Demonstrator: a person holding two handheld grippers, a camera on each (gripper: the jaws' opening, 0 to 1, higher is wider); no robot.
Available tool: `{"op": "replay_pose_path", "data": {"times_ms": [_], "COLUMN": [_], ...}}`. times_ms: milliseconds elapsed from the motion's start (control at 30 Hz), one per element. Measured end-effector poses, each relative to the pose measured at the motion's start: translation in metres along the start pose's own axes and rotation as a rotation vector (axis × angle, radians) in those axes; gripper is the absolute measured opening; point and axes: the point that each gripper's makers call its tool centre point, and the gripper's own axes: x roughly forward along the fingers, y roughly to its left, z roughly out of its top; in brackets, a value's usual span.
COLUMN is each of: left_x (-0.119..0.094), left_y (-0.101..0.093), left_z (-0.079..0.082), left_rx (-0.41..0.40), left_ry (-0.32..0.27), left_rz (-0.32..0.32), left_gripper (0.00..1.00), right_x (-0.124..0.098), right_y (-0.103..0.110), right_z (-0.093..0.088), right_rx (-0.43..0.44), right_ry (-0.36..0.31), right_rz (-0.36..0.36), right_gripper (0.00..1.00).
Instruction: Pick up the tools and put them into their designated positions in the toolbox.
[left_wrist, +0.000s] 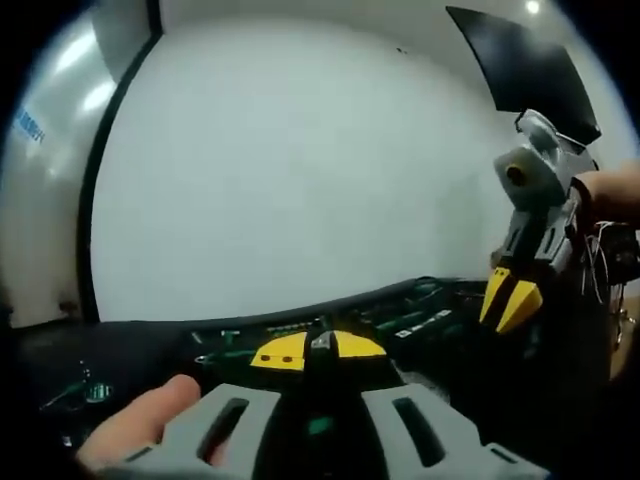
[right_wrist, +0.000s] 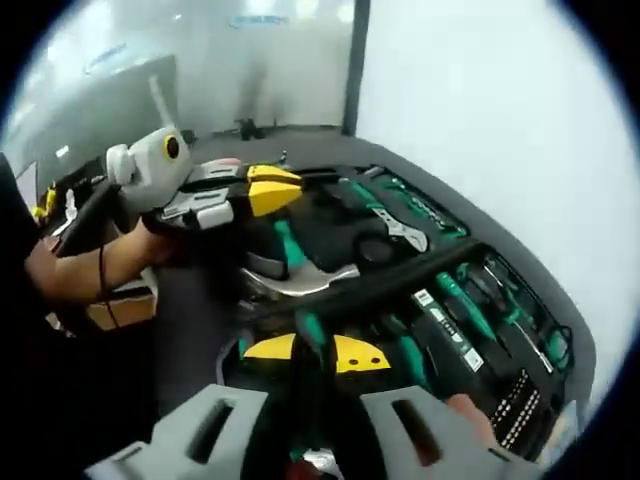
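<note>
A: Most of the tools look home already. In the right gripper view the toolbox (right_wrist: 560, 345) lies open, and going left to right I see a hammer (right_wrist: 295, 278) with a green grip and bright steel head in the near tray, an adjustable wrench (right_wrist: 398, 226) in the far half, then green-handled screwdrivers (right_wrist: 470, 310) lined up in their slots.

B: And the tongs?

A: The left tongs (right_wrist: 272, 188) hang over the hammer, yellow tips pressed together, nothing between them that I can make out. The right tongs (right_wrist: 316, 352) sit low over the box, closed on a green-handled tool (right_wrist: 308, 330) standing up between the yellow pads.

B: So what's left?

A: My guess: that green-handled tool needs its slot, maybe more; I can't tell which recesses are vacant. In the left gripper view the left tongs (left_wrist: 318, 350) are together above the box's dark edge (left_wrist: 420, 300), right tongs (left_wrist: 510, 300) off to the side.
</note>
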Motion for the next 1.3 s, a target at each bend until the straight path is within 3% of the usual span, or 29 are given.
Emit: {"op": "replay_pose_path", "data": {"times_ms": [133,167,233,300,333,367,433,533,567,600,667,700,767,833,967,1033,1067,1133,1167,1233,1300], "left_x": [0.0,0.001,0.0,-0.001,-0.001,0.0,-0.001,-0.007,-0.009,-0.011,-0.023,-0.029,-0.031,-0.031,-0.031,-0.033,-0.029,-0.033,-0.029,-0.028,-0.023], "left_y": [0.0,0.0,0.0,-0.002,-0.004,-0.007,-0.018,-0.054,-0.064,-0.071,-0.097,-0.106,-0.11,-0.111,-0.133,-0.143,-0.144,-0.153,-0.159,-0.167,-0.174], "left_z": [0.0,-0.001,0.0,0.002,0.003,0.003,0.007,0.02,0.019,0.018,0.018,0.009,0.002,-0.009,-0.009,-0.025,-0.021,-0.032,-0.025,-0.025,-0.024], "left_rx": [0.004,0.004,-0.001,-0.008,-0.013,-0.019,-0.021,-0.108,-0.149,-0.15,-0.088,-0.046,0.062,0.028,0.042,0.105,0.134,0.107,0.114,0.102,0.053], "left_ry": [0.003,0.004,0.0,-0.008,-0.012,-0.017,-0.028,-0.037,0.011,0.042,0.086,0.147,0.152,0.216,0.244,0.325,0.284,0.35,0.301,0.304,0.309], "left_rz": [-0.001,-0.001,-0.007,-0.018,-0.027,-0.045,-0.101,-0.33,-0.409,-0.446,-0.57,-0.615,-0.631,-0.626,-0.656,-0.691,-0.683,-0.705,-0.694,-0.7,-0.697], "left_gripper": [0.07,0.07,0.07,0.07,0.07,0.07,0.06,0.07,0.08,0.08,0.08,0.08,0.08,0.07,0.03,0.01,0.01,0.01,0.0,0.0,0.0], "right_x": [0.004,0.0,-0.017,-0.041,-0.051,-0.06,-0.081,-0.113,-0.123,-0.13,-0.14,-0.143,-0.153,-0.163,-0.174,-0.181,-0.18,-0.179,-0.178,-0.182,-0.169], "right_y": [-0.007,-0.007,-0.015,-0.028,-0.037,-0.04,-0.051,-0.063,-0.067,-0.074,-0.091,-0.103,-0.115,-0.123,-0.13,-0.134,-0.134,-0.135,-0.134,-0.136,-0.134], "right_z": [-0.015,-0.011,0.008,0.022,0.026,0.024,0.017,0.01,0.007,0.001,-0.011,-0.024,-0.04,-0.053,-0.071,-0.075,-0.079,-0.087,-0.087,-0.082,-0.08], "right_rx": [-0.018,0.014,0.118,0.229,0.237,0.216,0.138,0.179,0.219,0.264,0.325,0.393,0.545,0.637,0.509,0.455,0.456,0.467,0.501,0.507,0.471], "right_ry": [0.044,0.006,-0.132,-0.26,-0.317,-0.349,-0.418,-0.583,-0.627,-0.657,-0.689,-0.678,-0.729,-0.835,-0.83,-0.866,-0.868,-0.88,-0.88,-0.939,-0.868], "right_rz": [0.006,0.031,0.042,0.005,-0.023,-0.06,-0.203,-0.364,-0.405,-0.452,-0.544,-0.603,-0.669,-0.728,-0.884,-0.922,-0.916,-0.906,-0.879,-0.862,-0.841], "right_gripper": [0.11,0.12,0.12,0.11,0.11,0.11,0.11,0.11,0.12,0.12,0.12,0.12,0.11,0.09,0.08,0.08,0.08,0.08,0.08,0.08,0.08]}}
